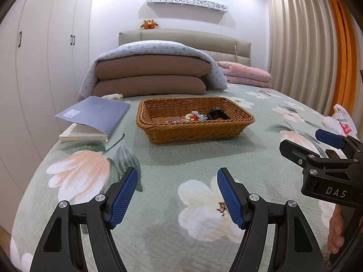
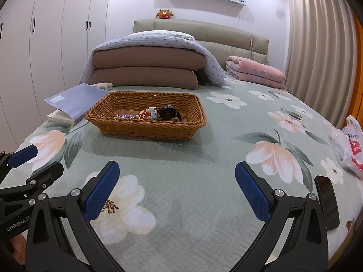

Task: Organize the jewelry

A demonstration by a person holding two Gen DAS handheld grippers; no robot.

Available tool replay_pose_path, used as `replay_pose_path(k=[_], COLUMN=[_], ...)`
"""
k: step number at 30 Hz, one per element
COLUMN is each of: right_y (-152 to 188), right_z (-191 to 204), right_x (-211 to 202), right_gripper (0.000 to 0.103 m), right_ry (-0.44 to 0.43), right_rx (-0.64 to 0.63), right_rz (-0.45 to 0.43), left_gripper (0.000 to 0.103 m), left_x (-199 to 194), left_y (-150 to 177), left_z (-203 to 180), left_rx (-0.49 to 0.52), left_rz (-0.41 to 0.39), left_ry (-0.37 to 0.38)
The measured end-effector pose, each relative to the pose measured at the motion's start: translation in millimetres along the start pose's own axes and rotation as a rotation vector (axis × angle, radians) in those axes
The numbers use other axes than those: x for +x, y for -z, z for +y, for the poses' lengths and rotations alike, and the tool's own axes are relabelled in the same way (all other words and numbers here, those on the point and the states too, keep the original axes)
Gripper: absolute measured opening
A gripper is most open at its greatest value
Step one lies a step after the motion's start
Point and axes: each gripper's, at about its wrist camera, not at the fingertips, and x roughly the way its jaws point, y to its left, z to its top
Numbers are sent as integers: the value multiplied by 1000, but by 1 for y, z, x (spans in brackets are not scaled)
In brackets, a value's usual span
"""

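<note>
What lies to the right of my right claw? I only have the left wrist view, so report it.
Observer: A black phone lies on the bed near its edge, just right of the right claw.
Operator: Name the black thing in the basket.
Observer: It is a watch, face showing, in the basket, right of the beads.
Operator: Confirm the right claw is empty.
Observer: Open wide, with nothing between its fingers.

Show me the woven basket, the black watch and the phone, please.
brown woven wicker basket (image 2: 145, 131), right wrist view, front wall.
black round wristwatch (image 2: 167, 114), right wrist view, its face.
black flat phone (image 2: 327, 204), right wrist view, its screen.
</note>
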Motion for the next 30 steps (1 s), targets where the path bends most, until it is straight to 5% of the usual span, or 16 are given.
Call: replay_pose_path(k=[30], right_y=[4], right_z=[2], right_x=[5], right_gripper=[103], right_ry=[-5], right_rx=[16], right_rz=[15], left_gripper=[74], left_x=[0], left_y=[3], left_z=[-1], left_rx=[20], left_rz=[-16], left_ry=[-19])
